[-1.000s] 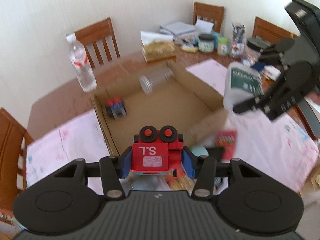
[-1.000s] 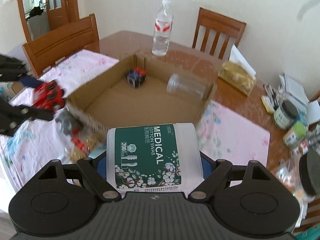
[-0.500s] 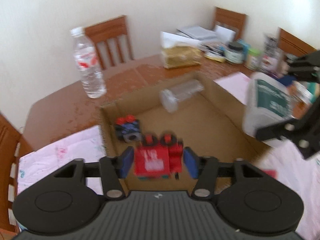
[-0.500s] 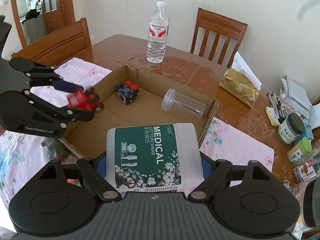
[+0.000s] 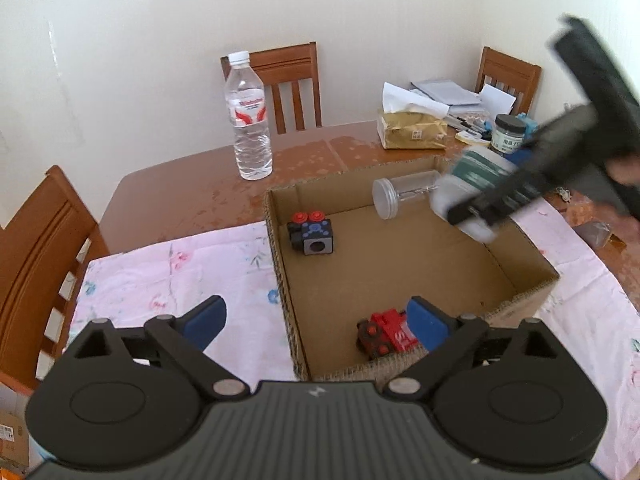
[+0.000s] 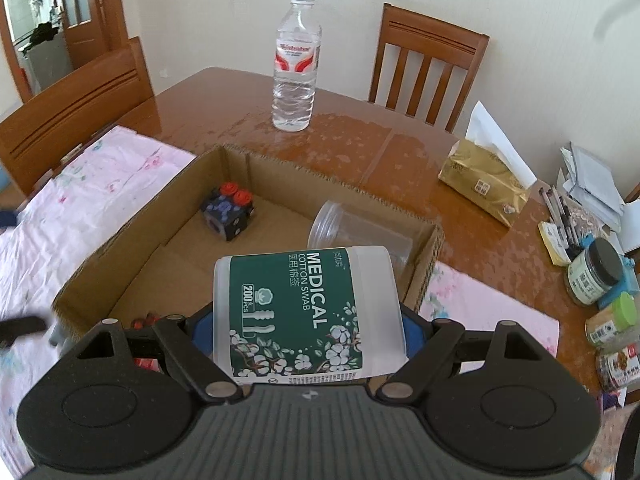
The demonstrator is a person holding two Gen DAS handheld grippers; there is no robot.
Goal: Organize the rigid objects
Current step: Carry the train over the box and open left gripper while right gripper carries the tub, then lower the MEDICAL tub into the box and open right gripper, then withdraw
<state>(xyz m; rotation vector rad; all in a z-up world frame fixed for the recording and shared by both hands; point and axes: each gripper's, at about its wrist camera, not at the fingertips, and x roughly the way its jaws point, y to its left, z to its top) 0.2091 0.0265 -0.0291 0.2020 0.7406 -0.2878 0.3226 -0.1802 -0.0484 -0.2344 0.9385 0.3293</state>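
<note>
Place: a home dining room.
Furniture: wooden dining table (image 6: 352, 148) ringed by slat-backed wooden chairs (image 6: 426, 68).
Household clutter: tissue pack (image 6: 484, 192), jars (image 6: 594, 272), pens and papers (image 6: 592, 180) at the table's end.
Covering: pink floral cloth (image 5: 176, 276).
Surroundings: cream walls, glazed wooden door (image 6: 86, 12).

Daylight falls on my brown wooden table (image 6: 224, 92), its polished top showing glare. Cream walls (image 5: 160, 40) meet in a corner behind three wooden chairs (image 6: 424, 64). A glazed wooden door (image 6: 80, 12) stands far left.
</note>
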